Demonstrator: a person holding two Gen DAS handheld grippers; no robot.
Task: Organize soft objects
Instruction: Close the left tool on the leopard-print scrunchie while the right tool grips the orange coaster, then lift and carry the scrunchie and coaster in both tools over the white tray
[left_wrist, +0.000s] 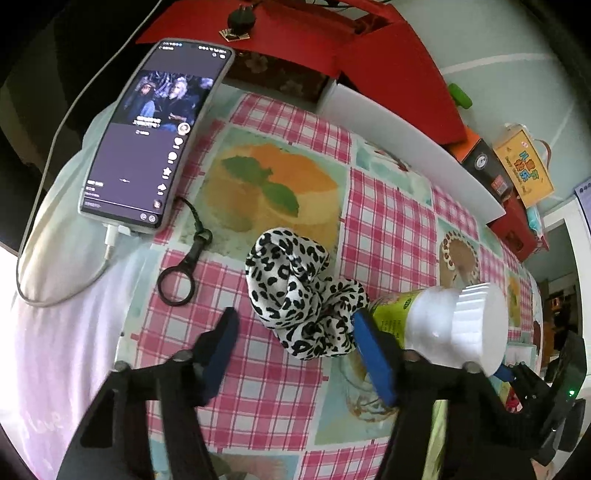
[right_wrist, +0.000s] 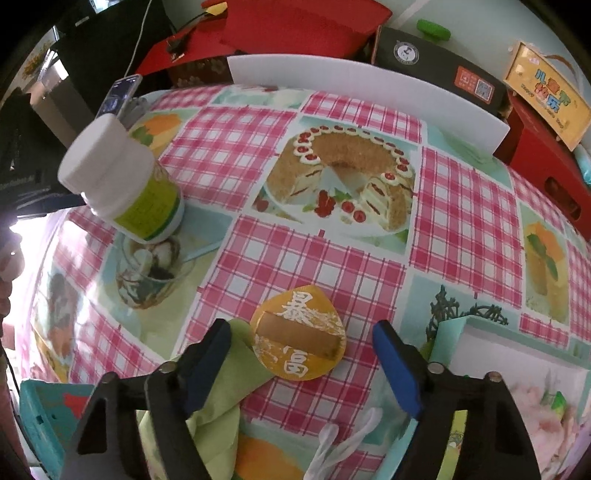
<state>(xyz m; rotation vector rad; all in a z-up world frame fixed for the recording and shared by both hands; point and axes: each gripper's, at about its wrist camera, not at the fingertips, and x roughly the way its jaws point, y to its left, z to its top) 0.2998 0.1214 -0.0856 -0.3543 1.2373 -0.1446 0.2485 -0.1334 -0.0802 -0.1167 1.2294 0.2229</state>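
1. Now the left tool (left_wrist: 293, 328) straddles the leopard scrunchie (left_wrist: 295, 288) on the tabletop (left_wrist: 388, 229), jaws half-wide, not pinching.
2. Right tool (right_wrist: 301, 338), open, brackets the gold charm (right_wrist: 299, 332).
3. Best sink lower, then squeeze centrally.

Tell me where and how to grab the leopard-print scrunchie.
Grip the leopard-print scrunchie across its near, bunched lobe, coming from above. It lies flat and loose on the tablecloth, and that lobe already sits between the left gripper fingers, which do not yet press it. Probably mind the white bottle close beside the right-hand finger.
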